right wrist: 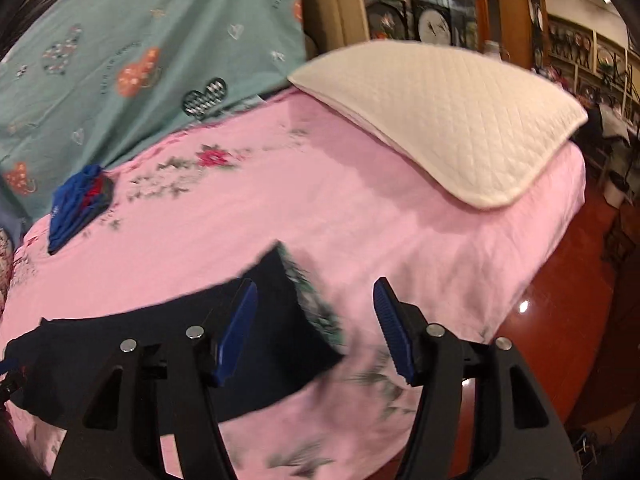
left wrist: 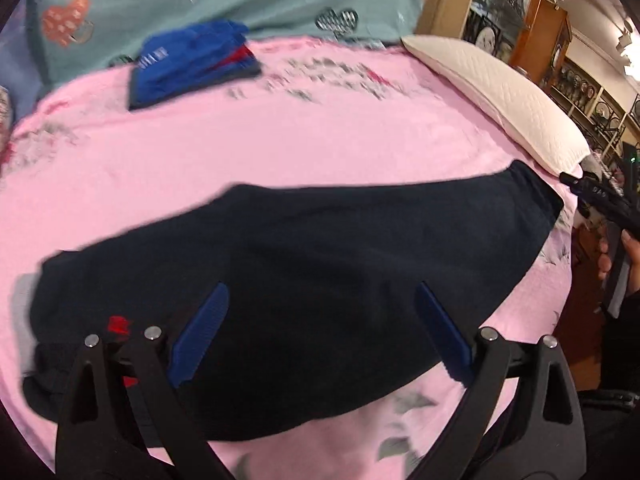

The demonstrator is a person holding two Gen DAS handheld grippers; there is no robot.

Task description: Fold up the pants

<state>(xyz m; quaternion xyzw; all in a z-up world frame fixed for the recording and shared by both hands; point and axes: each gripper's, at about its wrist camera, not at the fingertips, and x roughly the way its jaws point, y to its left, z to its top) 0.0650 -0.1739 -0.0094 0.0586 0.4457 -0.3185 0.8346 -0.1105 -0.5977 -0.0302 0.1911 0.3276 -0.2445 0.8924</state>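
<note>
Dark navy pants [left wrist: 320, 240] lie flat across the pink bed sheet [left wrist: 240, 152], stretched from lower left to upper right, with a small red mark [left wrist: 119, 324] near their left end. My left gripper [left wrist: 320, 292] hovers over the middle of the pants, jaws wide open with nothing between the blue pads. My right gripper [right wrist: 316, 284] is open over the right end of the pants [right wrist: 280, 328]. Its left pad is above the cloth and its right pad above bare sheet, and nothing is gripped. In the left wrist view a hand [left wrist: 604, 258] shows at the right edge.
A folded stack of blue clothes [left wrist: 192, 64] [right wrist: 80, 204] sits at the far left of the bed. A white quilted pillow [left wrist: 492, 96] [right wrist: 440, 120] lies at the far right. A teal heart-print blanket [right wrist: 140, 60] rises behind. The bed edge drops to a red-brown floor [right wrist: 560, 320] on the right.
</note>
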